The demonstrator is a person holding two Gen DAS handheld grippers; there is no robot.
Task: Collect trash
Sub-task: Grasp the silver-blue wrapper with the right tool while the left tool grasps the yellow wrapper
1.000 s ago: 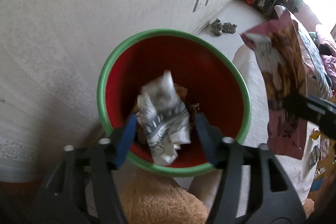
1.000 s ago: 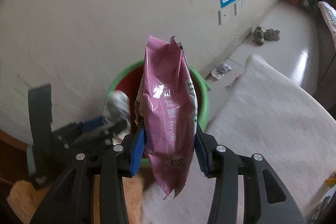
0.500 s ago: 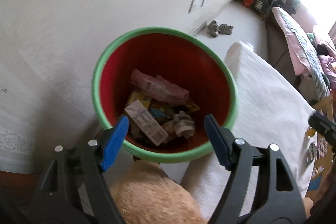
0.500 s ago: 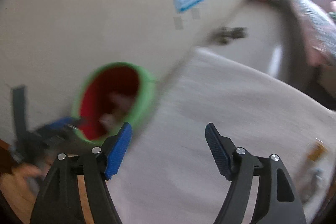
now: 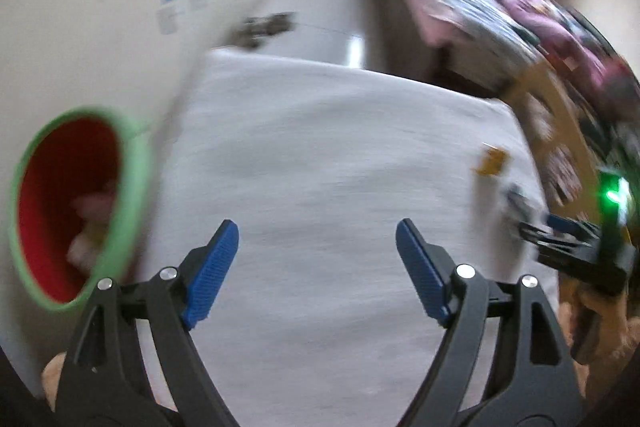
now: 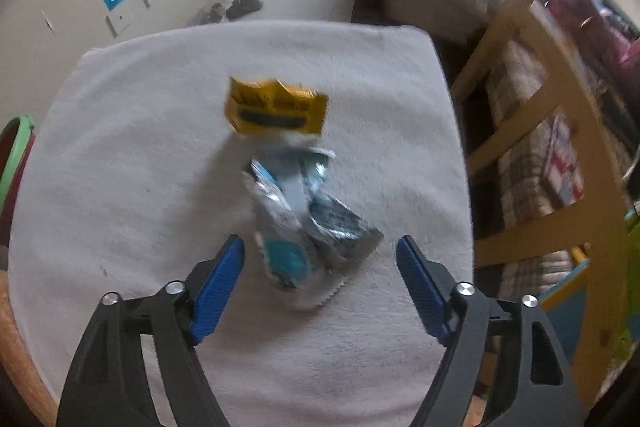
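Left wrist view: the left gripper (image 5: pixel 316 267) hangs tilted down over the white-covered table (image 5: pixel 320 155), jaws wide, opening, nothing between them. The bin (image 5: pixel 132 187) sits at the table's left edge (pink trash inside). The right gripper (image 5: pixel 560 235) works near the yellow scrap (image 5: pixel 492 163); the two could collide if both reach there.

Right wrist view: the right gripper (image 6: pixel 320 279) points steeply down, jaws closing around the crumpled blue-and-white wrapper (image 6: pixel 304 223) without pressing yet. A hasty pinch could catch only a flap, or snag the cloth. The yellow packet (image 6: pixel 276 107) lies just beyond.
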